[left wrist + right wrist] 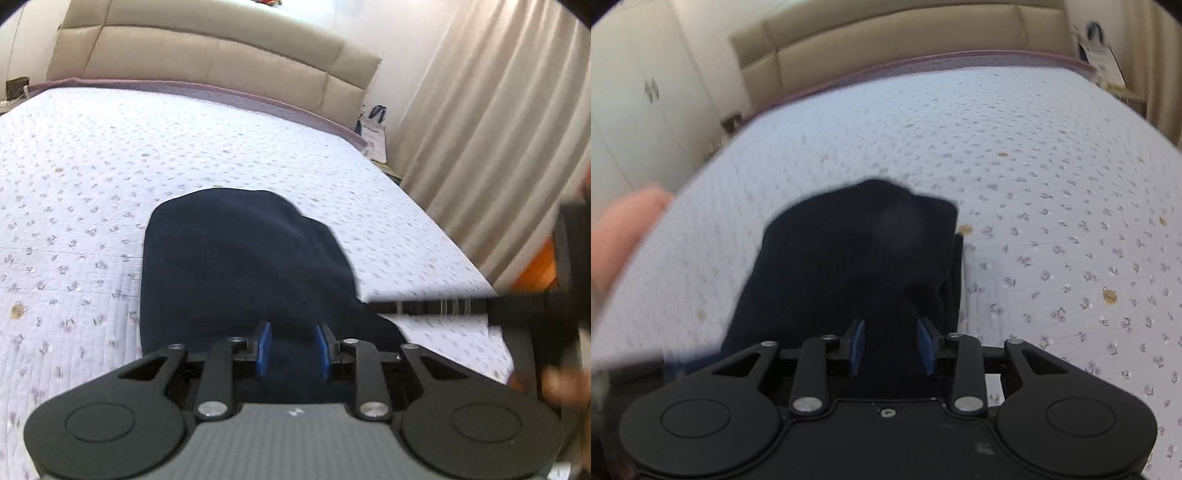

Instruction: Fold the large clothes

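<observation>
On your left, the left gripper (291,345) hangs low over the near end of the dark navy garment (243,266), blue pads (263,349) standing apart with cloth showing in the gap between them. I can't tell whether they pinch a layer or just hover above it. The garment lies on the flowered bedspread (74,184), near the foot of the bed, already bunched into a narrow, rounded heap with the padded headboard (207,62) far beyond it. Over to your right, the right gripper (892,345) sits in much the same pose over the garment (857,266), pads (928,347) parted, dark cloth between them, grasp again unclear. The view there is smeared by motion. Here's the risk, as I judge it: close on one layer only and the heap peels apart unevenly; lift the two sides out of step and the fold skews, or the loose edge on the right slides off.
</observation>
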